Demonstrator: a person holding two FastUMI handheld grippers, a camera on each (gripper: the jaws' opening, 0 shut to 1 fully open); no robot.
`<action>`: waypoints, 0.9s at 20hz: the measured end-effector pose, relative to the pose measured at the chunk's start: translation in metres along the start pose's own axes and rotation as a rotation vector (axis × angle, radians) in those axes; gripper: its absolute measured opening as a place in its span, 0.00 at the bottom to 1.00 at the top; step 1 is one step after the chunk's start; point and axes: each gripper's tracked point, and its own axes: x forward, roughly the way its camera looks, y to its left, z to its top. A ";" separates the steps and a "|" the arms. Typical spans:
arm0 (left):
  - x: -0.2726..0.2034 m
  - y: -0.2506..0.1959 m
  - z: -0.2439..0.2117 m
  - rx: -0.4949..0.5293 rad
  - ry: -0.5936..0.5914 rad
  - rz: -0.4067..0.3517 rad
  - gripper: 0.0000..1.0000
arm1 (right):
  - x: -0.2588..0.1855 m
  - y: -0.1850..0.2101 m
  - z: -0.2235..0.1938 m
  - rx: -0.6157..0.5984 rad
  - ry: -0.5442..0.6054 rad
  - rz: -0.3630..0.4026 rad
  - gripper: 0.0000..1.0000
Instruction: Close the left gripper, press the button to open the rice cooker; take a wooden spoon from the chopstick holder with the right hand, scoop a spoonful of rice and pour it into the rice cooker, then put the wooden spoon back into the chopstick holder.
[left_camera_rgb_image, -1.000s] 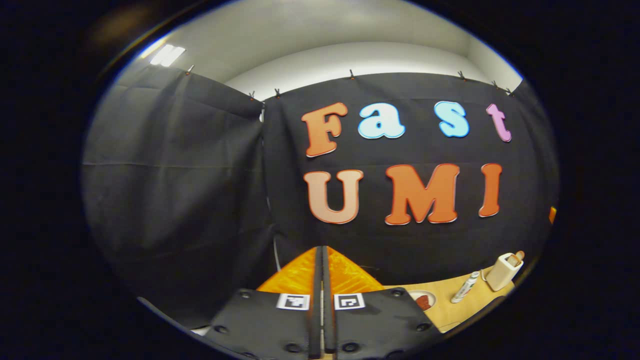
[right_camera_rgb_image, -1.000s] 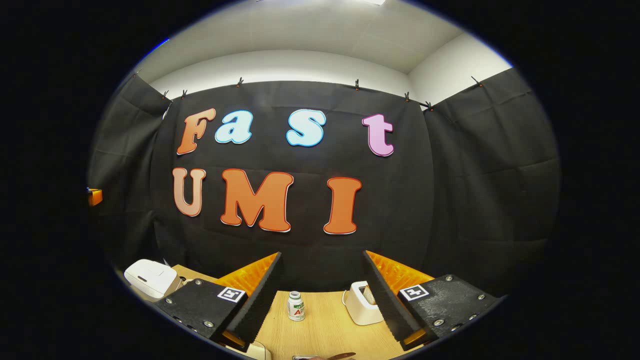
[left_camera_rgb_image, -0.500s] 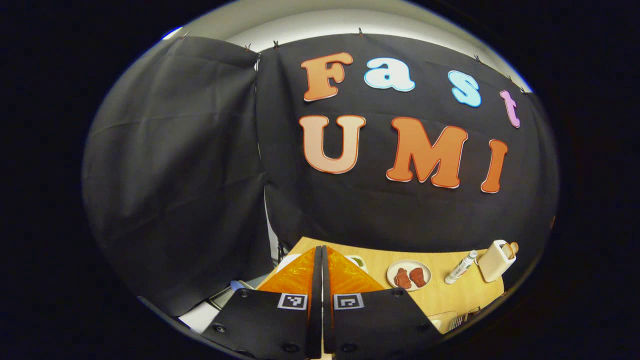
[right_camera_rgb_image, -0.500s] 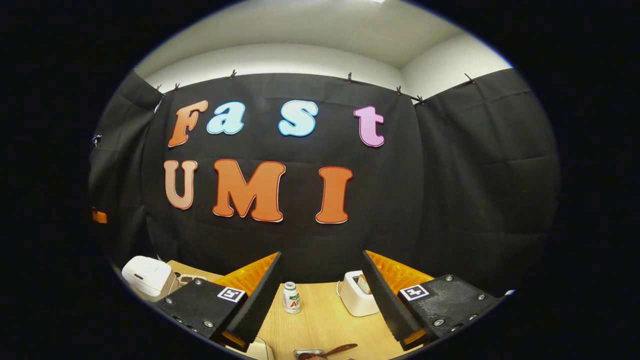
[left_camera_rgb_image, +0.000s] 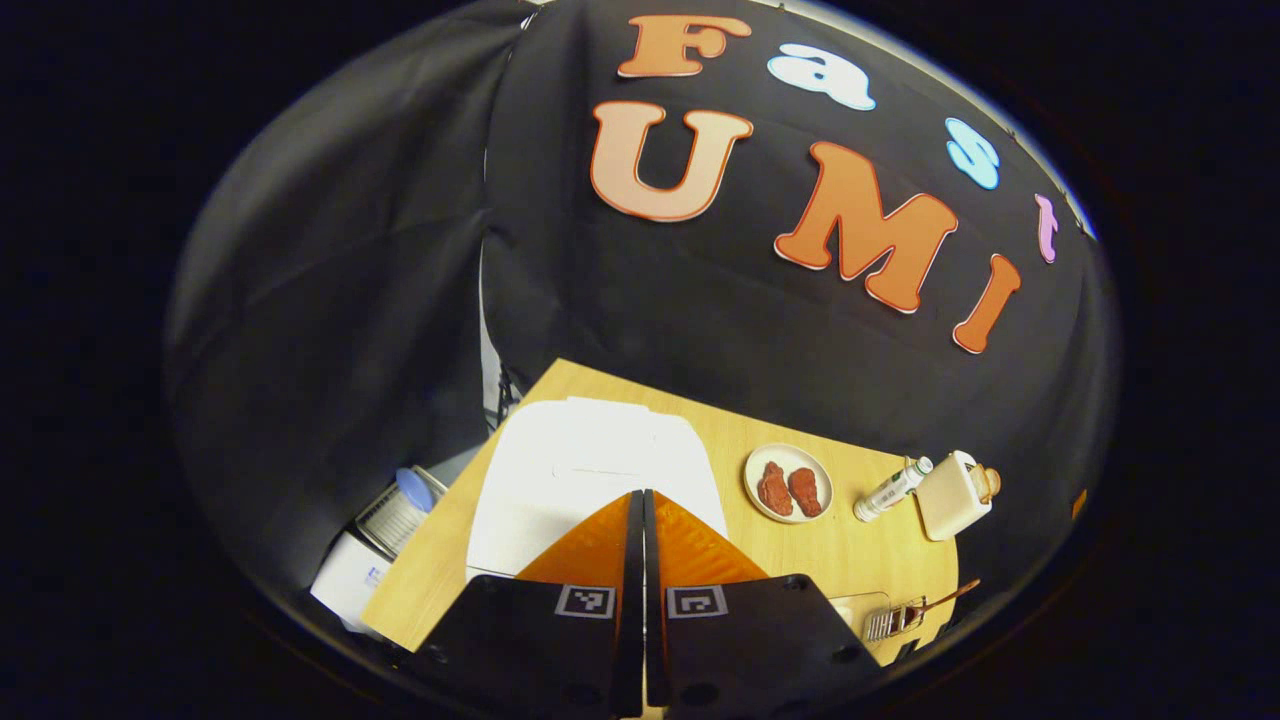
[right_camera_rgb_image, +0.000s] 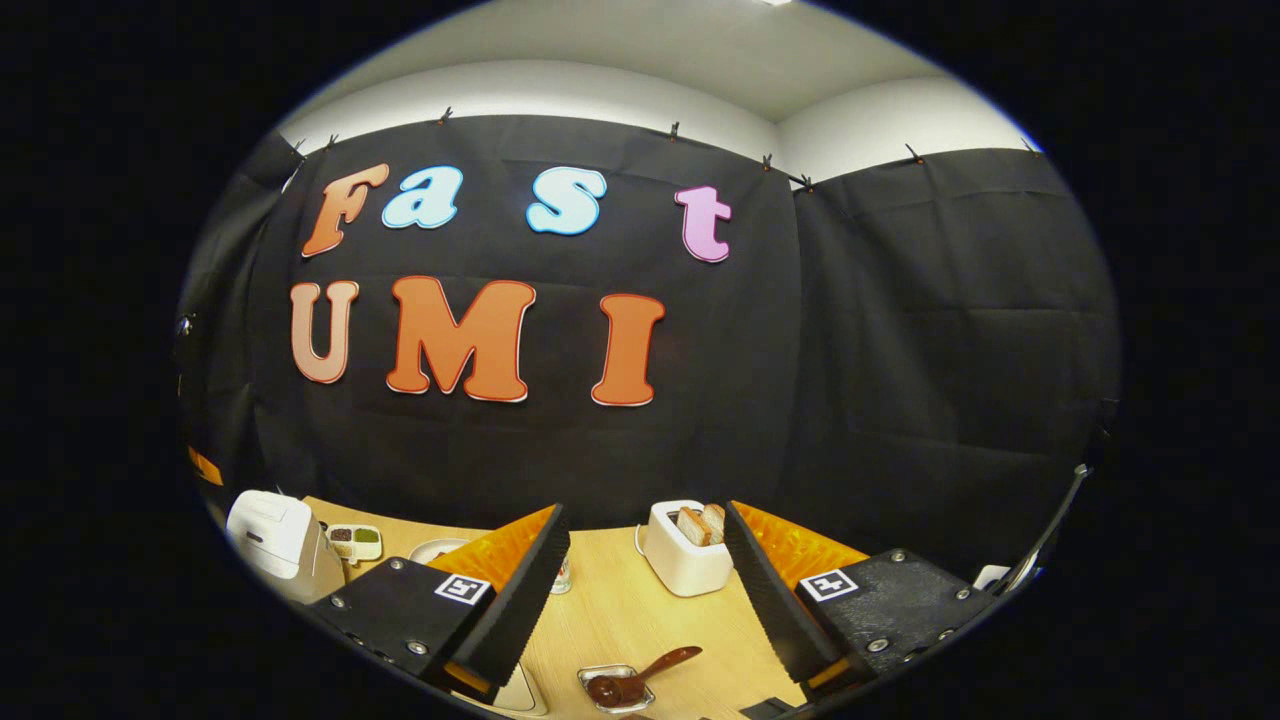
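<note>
In the left gripper view, the white rice cooker (left_camera_rgb_image: 590, 465) stands with its lid down on the wooden table (left_camera_rgb_image: 850, 550). My left gripper (left_camera_rgb_image: 637, 497) is shut with nothing in it, above and just in front of the cooker. The right gripper view shows the cooker (right_camera_rgb_image: 268, 530) at the far left. A brown wooden spoon (right_camera_rgb_image: 650, 670) lies with its bowl in a small metal holder (right_camera_rgb_image: 615, 690) on the table. My right gripper (right_camera_rgb_image: 645, 518) hangs open and empty above the table, well short of the spoon. The same spoon (left_camera_rgb_image: 940, 600) and holder (left_camera_rgb_image: 890, 622) sit at the table's near right.
A plate with two pieces of meat (left_camera_rgb_image: 788, 483), a small bottle (left_camera_rgb_image: 890, 488) and a white toaster (left_camera_rgb_image: 955, 493) with bread stand along the back. A small two-part sauce dish (right_camera_rgb_image: 355, 540) sits beside the cooker. A pale rounded container edge (right_camera_rgb_image: 525, 695) lies under my right gripper's left finger.
Both cameras have tipped downward. The left gripper view now takes in the rice cooker and most of the table; the right gripper view shows more table, with the spoon fully visible. Neither gripper has opened or shut.
</note>
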 end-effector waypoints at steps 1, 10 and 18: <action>0.010 -0.001 -0.009 -0.033 0.037 -0.017 0.05 | -0.002 -0.001 -0.005 0.004 0.016 -0.004 0.97; 0.045 0.013 -0.058 -0.180 0.222 -0.011 0.06 | 0.014 -0.023 -0.032 0.122 0.102 0.008 0.97; 0.067 0.026 -0.083 -0.197 0.306 0.053 0.06 | 0.035 -0.034 -0.053 0.118 0.135 0.010 0.97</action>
